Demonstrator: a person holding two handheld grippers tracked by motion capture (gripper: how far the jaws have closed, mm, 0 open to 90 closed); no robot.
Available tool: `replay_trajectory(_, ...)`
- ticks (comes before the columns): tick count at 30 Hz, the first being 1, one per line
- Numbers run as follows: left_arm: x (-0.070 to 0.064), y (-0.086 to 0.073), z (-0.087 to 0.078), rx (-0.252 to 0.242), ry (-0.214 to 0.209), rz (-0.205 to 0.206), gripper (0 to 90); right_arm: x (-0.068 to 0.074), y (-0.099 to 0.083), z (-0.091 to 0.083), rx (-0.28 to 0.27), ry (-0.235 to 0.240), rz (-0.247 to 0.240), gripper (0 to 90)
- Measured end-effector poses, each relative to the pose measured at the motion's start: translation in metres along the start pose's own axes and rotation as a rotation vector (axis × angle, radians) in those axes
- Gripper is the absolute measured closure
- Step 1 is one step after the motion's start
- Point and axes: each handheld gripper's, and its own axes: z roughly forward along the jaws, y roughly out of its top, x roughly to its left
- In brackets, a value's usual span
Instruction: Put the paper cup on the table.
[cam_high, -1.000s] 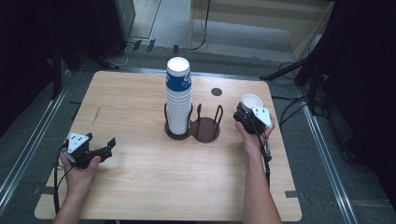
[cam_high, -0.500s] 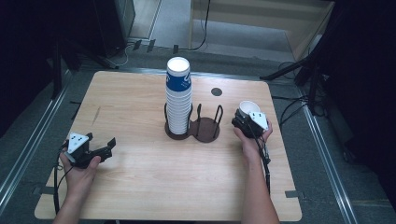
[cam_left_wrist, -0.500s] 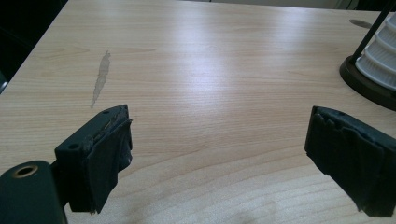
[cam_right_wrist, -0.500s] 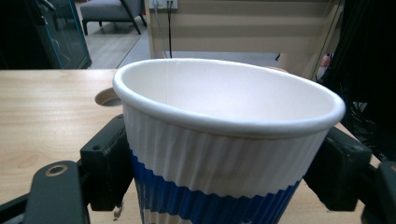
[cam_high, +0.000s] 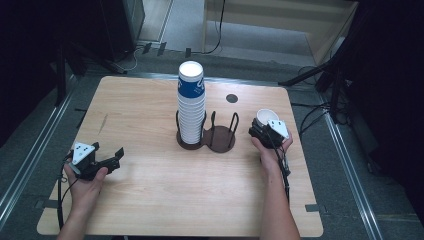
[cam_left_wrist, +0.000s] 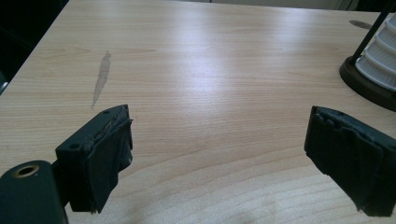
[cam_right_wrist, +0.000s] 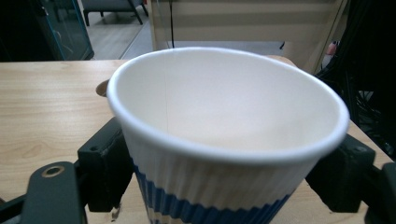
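High view. Item 1: wooden table. Item 2: dark double-ring cup holder at mid-table; its left ring carries a tall stack of cups, its right ring stands empty. Item 3: right gripper, right of the holder, jaws clamped on 1 paper cup, mouth upward, apart from the holder. Item 4: left gripper, near the table's left front corner, jaws spread wide, nothing between them, well apart from the stack.

Left gripper view. Both black pads wide apart over bare wood; a pale streak marks the tabletop; the holder's base and the lowest cups of the stack sit at the far right edge.

Right gripper view. The cup, white with blue bands, upright between the 2 jaws, gripped on both sides; interior empty.

Progress, as judged: 1 cup is separated and in hand; the work appears at an early stage, with the tall stack left in the holder and the single cup not yet set anywhere.
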Motion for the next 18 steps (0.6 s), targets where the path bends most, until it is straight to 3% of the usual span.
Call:
replay_trajectory(9, 0.000, 0.000, 0.000, -0.003, -0.005, 0.003, 8.4, 0.001, 0.001, -0.001, 0.023, 0.014, 0.007, 12.8)
replay_trajectory(14, 0.000, 0.000, 0.000, -0.001, -0.006, 0.001, 8.4, 0.001, 0.005, -0.003, 0.031, 0.028, 0.018, 0.0)
replay_trajectory(18, 0.000, 0.000, 0.000, -0.001, -0.005, 0.001, 8.4, 0.001, 0.010, -0.008, 0.034, 0.040, 0.029, 0.0)
